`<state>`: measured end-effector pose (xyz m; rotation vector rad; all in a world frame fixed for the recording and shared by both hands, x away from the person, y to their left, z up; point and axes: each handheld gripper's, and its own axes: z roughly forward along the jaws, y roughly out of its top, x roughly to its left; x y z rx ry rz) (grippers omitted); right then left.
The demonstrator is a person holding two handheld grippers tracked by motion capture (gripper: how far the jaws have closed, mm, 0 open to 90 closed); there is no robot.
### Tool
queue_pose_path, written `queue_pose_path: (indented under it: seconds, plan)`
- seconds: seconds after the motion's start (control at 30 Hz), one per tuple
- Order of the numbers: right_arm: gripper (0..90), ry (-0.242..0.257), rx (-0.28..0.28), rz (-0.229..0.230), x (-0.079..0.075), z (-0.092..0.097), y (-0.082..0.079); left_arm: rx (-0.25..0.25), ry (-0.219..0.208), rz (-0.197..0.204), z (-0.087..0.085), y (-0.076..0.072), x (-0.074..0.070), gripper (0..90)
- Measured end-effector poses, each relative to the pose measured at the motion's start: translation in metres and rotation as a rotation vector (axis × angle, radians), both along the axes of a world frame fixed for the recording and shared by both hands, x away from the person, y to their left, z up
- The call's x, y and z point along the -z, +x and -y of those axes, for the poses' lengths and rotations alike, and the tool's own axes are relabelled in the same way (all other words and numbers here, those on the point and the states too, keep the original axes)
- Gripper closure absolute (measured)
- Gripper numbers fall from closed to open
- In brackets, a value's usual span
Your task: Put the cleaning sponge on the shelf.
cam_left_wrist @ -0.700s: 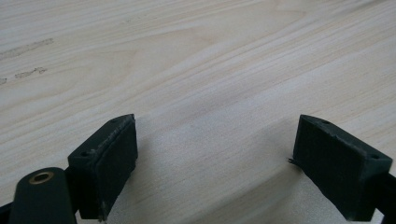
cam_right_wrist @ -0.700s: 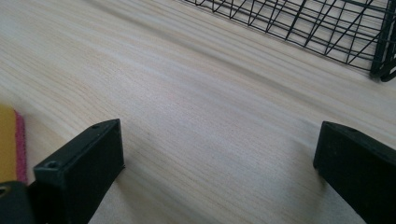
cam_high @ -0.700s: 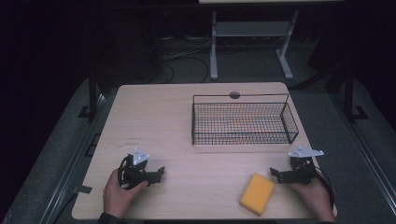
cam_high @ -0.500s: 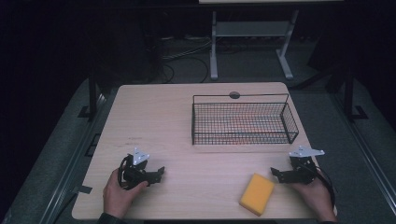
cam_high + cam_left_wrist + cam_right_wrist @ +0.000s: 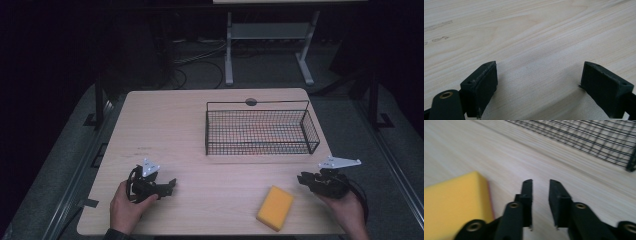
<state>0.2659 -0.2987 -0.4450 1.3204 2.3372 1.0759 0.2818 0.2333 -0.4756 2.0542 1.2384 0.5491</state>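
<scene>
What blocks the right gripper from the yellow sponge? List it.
Nothing visible does. Bare table lies between the right gripper and the yellow sponge; the wire basket stands farther back, off that line.

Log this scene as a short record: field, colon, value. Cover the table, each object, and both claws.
table: light wood, seen from above
basket: black wire, far right part of table, nothing seen inside
sponge: yellow block, flat on table near front edge, right of centre
left claw: front left, jaws wide apart over bare wood, holding nothing
right claw: front right, jaws narrowly apart, nothing between them, sponge beside it
contact: neither claw touches the sponge or basket
</scene>
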Motion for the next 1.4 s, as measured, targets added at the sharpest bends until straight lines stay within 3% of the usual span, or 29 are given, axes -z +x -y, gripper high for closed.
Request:
queue_pose_path:
  seconds: [0.03,0.17,0.7,0.9,1.4]
  plan:
    - [84.2,-0.01,-0.022,0.009,-0.002,-0.002,-0.003,0.0,-0.001,0.0,0.0,0.0,0.0,13.1]
    - [89.4,-0.003,-0.054,0.002,-0.008,-0.007,-0.006,-0.001,-0.001,0.0,0.0,0.0,0.0,13.1]
    - [89.6,0.041,-0.158,-0.025,-0.02,-0.026,-0.024,-0.001,0.0,0.0,0.0,0.0,0.0,13.1]
    - [89.6,0.053,-0.203,-0.034,-0.019,-0.036,-0.032,-0.001,0.0,0.0,0.0,0.0,0.0,13.1]
    - [89.6,0.046,-0.249,-0.055,-0.013,-0.051,-0.041,-0.001,0.0,0.0,0.0,0.0,0.0,13.1]
